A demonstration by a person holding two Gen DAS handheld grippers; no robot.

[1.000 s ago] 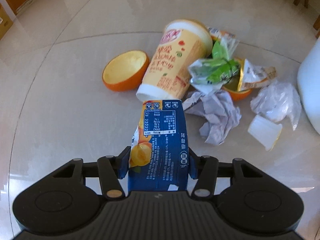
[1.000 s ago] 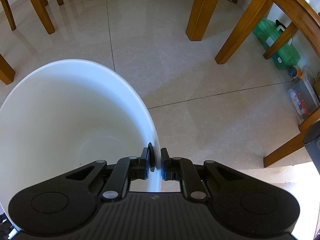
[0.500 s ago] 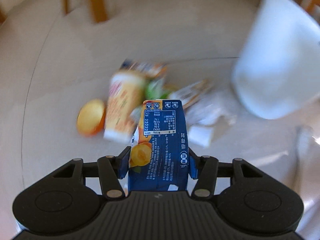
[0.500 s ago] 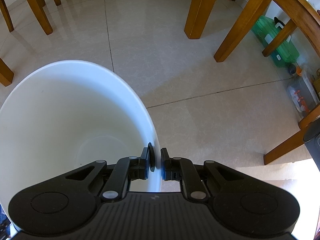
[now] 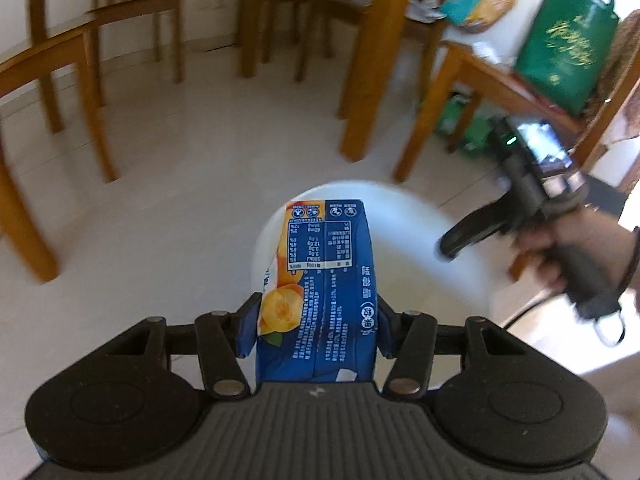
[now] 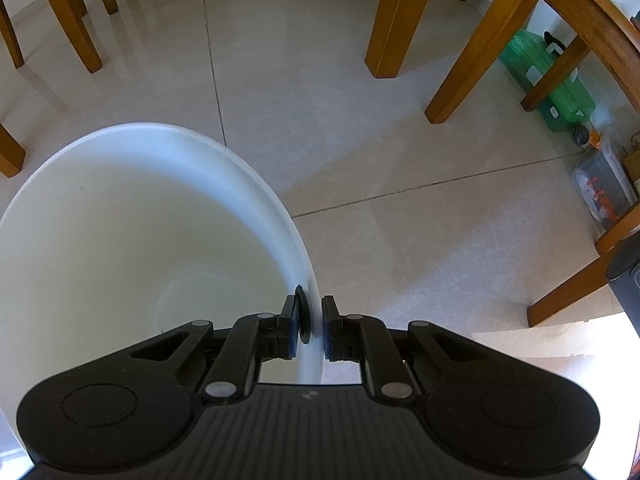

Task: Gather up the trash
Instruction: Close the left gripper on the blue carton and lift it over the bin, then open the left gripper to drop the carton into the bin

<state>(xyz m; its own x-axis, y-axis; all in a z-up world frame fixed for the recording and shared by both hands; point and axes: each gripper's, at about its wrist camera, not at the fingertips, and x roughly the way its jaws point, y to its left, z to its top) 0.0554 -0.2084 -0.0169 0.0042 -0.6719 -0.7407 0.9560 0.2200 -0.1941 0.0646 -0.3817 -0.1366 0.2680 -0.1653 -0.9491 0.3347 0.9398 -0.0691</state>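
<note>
Juice carton [image 5: 320,292], blue with an orange fruit picture, sat clamped between the jaws of the left gripper [image 5: 318,328], its long side running straight ahead of them and its far end hanging over the mouth of the white bucket [image 5: 420,248]. The left view was smeared with motion, so the exact line-up over the opening could not be read finely. The right gripper [image 6: 311,330] had its jaws pressed together on the bucket's rim, one pad inside the wall and one outside, with the bucket's bare inside spreading away to the left of them. No trash showed in the bucket. In the left view a hand [image 5: 576,248] held that right gripper at the rim's far right side.

The step in hand looked like dropping the carton in. To do it well, the carton's whole length would want to be past the near rim and over the open middle before the left jaws let go, since a long box released with one end on the rim could tip out onto the floor [image 6: 360,140]. Pointing the carton more steeply down would help it slide in. The right jaws would best keep their pinch firm, so the light bucket would not rock when the carton landed.
</note>
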